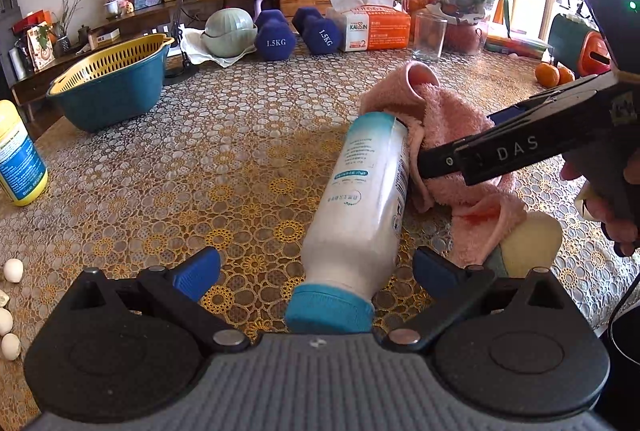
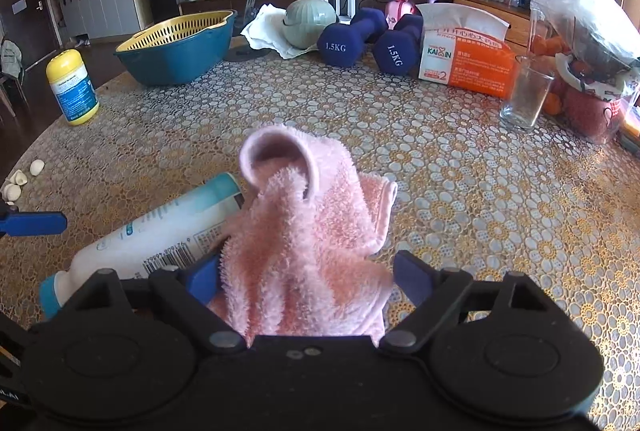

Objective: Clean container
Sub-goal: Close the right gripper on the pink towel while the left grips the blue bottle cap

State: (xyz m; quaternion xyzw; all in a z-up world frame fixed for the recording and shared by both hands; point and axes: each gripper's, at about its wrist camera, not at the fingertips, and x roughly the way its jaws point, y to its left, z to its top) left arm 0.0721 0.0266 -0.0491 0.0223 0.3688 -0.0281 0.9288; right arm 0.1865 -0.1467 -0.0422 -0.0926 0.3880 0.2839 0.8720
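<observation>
A smooth white bottle (image 1: 360, 199) lies mid-frame on the lace-patterned desk (image 1: 200, 159) between the left gripper (image 1: 316, 267)'s wide-apart jaws; the right gripper (image 2: 306, 275)'s jaws, apart, flank a fluffy pink towel (image 2: 304, 231).

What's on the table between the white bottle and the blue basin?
Nothing but bare patterned tablecloth between the white bottle and the blue basin; the left wrist view shows it best.

My left gripper (image 1: 316, 267) has a grey ribbed body, black round housings, black linkage arms with silver pivot pins, and blue fingertip pads (image 1: 198, 271). My right gripper (image 2: 306, 281) is black throughout with matching blue pads (image 2: 202, 277); white "DAS" lettering marks its side.
</observation>
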